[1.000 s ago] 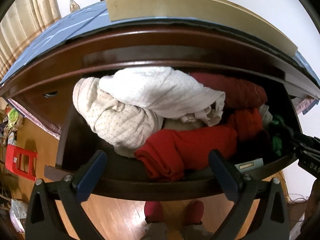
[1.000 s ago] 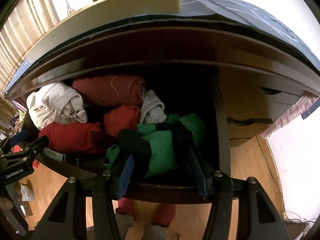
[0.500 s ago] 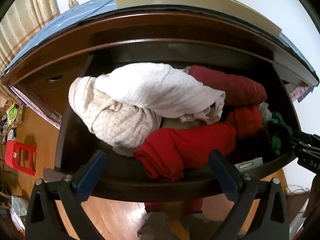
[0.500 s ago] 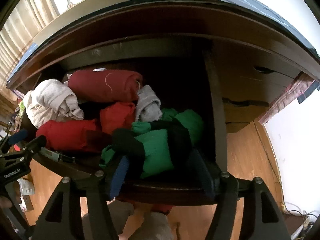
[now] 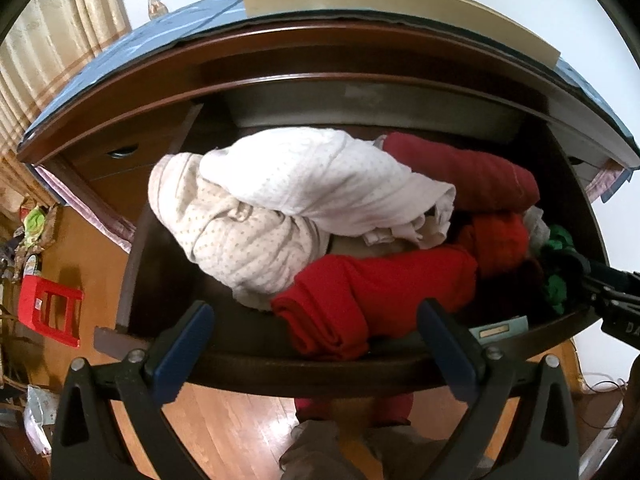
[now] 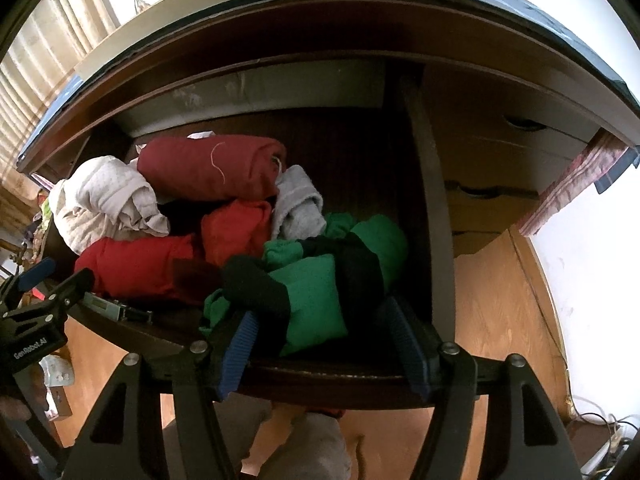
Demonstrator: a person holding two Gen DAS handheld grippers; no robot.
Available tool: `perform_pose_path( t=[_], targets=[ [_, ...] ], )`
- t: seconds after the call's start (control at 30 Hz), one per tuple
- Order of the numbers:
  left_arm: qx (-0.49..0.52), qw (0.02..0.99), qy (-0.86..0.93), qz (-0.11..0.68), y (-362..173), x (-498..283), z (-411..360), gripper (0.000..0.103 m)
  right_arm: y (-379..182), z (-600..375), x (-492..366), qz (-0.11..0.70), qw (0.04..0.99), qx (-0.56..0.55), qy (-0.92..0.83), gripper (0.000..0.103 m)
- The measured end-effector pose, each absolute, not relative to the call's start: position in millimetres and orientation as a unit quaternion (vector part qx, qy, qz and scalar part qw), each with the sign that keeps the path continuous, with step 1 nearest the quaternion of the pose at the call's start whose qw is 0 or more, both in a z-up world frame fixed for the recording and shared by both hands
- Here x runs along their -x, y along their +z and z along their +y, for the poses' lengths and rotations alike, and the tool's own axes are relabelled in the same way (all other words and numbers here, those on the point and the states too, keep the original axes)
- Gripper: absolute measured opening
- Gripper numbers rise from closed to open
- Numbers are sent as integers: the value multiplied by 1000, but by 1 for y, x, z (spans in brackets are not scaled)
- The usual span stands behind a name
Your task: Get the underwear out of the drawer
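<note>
Right wrist view: the right gripper (image 6: 324,344) points steeply down over the front rail of the open drawer (image 6: 320,380), its jaws set astride the green-and-black underwear (image 6: 320,292) at the drawer's right front corner. The pads flank the folded bundle without visibly squeezing it — the jaws are parted, positioned for a side-to-side pinch on the nearest, most exposed garment.

Left wrist view: the left gripper (image 5: 316,352) hangs with jaws wide apart and nothing between them, above the front edge near the bright red garment (image 5: 376,300) and the white dotted cloth (image 5: 304,184). It appears to wait clear of the working side.

Compared with one second ago, the right jaws stand wider around the green bundle, and the drawer is drawn further out — the grey back wall (image 6: 260,88) and more of the bare floor behind the clothes now show. The pile itself keeps the same arrangement in both views.
</note>
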State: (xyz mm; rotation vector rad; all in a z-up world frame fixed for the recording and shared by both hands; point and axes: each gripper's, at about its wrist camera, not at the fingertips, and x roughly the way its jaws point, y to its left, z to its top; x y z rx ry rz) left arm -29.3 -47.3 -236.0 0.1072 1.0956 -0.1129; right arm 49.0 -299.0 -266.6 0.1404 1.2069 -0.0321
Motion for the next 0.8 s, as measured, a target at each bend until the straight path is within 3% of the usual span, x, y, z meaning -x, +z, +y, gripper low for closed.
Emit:
perform_pose_path(
  t=[0.8],
  targets=[
    [-46,841,-62,536,-238,26,-46,103,-264,-299,-44,577,814,-67,-15,67]
  ],
)
